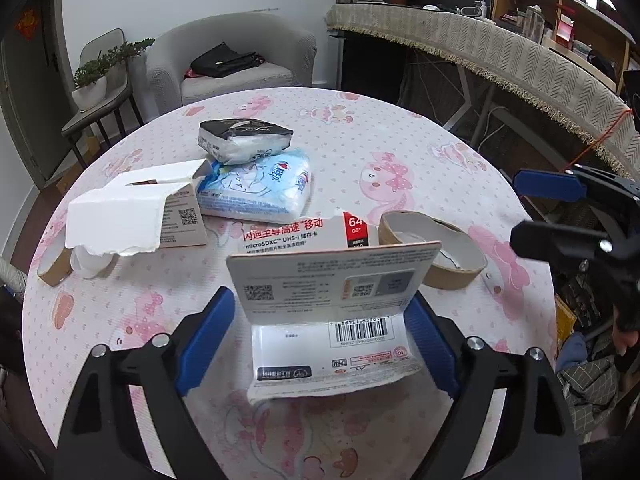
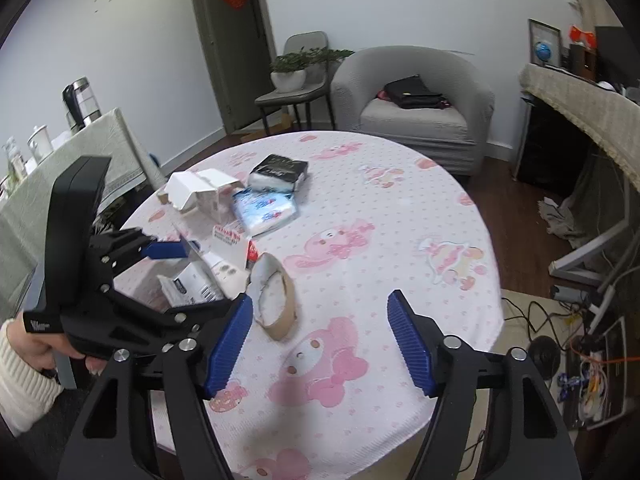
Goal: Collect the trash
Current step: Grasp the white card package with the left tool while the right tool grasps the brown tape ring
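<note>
left gripper (image 1: 320,332) fingers around folded card packaging (image 1: 332,300) | right gripper (image 2: 320,344) fingers spread, holding nothing

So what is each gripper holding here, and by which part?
The left gripper has the torn memory card package between its fingers, by the side edges, contact unclear. The right gripper is open, holding nothing.

A grey armchair (image 2: 416,108) is sitting at twelve o'clock beyond the round table (image 2: 400,208) (pink cartoon cloth), a potted plant (image 2: 292,68) resting on a chair (image 2: 298,92) at eleven, white walls glowing evenly.
</note>
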The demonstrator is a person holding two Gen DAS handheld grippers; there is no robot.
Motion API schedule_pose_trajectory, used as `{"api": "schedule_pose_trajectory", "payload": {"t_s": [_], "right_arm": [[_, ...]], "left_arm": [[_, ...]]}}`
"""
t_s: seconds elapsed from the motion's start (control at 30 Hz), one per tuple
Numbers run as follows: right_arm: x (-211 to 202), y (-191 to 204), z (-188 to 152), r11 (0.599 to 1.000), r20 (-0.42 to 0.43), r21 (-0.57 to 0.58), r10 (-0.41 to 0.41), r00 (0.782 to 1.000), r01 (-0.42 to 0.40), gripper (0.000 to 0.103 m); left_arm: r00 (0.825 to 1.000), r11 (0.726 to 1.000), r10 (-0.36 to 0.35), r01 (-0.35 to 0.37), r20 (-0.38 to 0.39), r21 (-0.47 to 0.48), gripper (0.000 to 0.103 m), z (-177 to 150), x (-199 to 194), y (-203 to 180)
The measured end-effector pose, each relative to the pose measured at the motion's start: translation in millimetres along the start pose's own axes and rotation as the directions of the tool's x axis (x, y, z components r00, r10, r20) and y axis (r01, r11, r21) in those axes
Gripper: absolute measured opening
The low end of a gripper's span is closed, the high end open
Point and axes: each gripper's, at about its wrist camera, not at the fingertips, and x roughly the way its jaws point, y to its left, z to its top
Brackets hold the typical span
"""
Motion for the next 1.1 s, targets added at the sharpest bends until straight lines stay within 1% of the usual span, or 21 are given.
{"api": "schedule_pose_trajectory", "payload": {"t_s": [0.03,0.07,0.1,0.2,0.27,0.5,0.73,0.93,1.03,1.1], "right_arm": [[1,1,0,1.000,-0.002,-0.004,0.005,1.000,-0.005,0.067],[2,3,0,1.000,-0.009,-0.011,0.009,1.000,-0.009,0.067],[3,4,0,1.000,-0.013,-0.015,0.008,1.000,-0.008,0.066],[6,7,0,1.000,-0.026,-0.020,0.007,1.000,-0.008,0.066],[8,9,0,1.000,-0.034,-0.024,0.012,0.999,-0.013,0.066],[20,19,0,0.998,-0.073,-0.048,0.028,0.997,-0.032,0.065],[30,29,5,0.998,-0.093,-0.057,0.016,0.995,-0.022,0.055],[40,35,10,0.998,-0.110,-0.057,-0.010,0.994,0.004,0.049],[46,40,12,0.997,-0.124,-0.072,-0.026,0.992,0.017,0.045],[48,45,14,0.996,-0.130,-0.084,-0.031,0.991,0.020,0.044]], "left_arm": [[1.000,1.000,0.000,0.000,0.000,0.000,0.086,0,0,0],[1.000,1.000,-0.001,0.001,0.002,0.003,0.082,0,0,0],[1.000,1.000,-0.002,0.002,0.005,0.006,0.080,0,-1,-1],[1.000,1.000,-0.006,0.006,0.010,0.015,0.080,-1,-3,-1],[1.000,0.999,0.005,-0.006,0.014,0.031,0.079,-3,-4,-1],[1.000,1.000,0.002,-0.002,0.028,0.014,0.079,-5,-14,7],[0.998,1.000,-0.012,0.010,0.057,0.024,0.079,-9,-31,14],[0.998,1.000,-0.003,0.002,0.059,0.011,0.079,-13,-39,28],[0.998,1.000,0.001,-0.001,0.067,0.001,0.079,-15,-45,37],[0.997,1.000,0.006,-0.006,0.075,-0.003,0.079,-16,-50,43]]}}
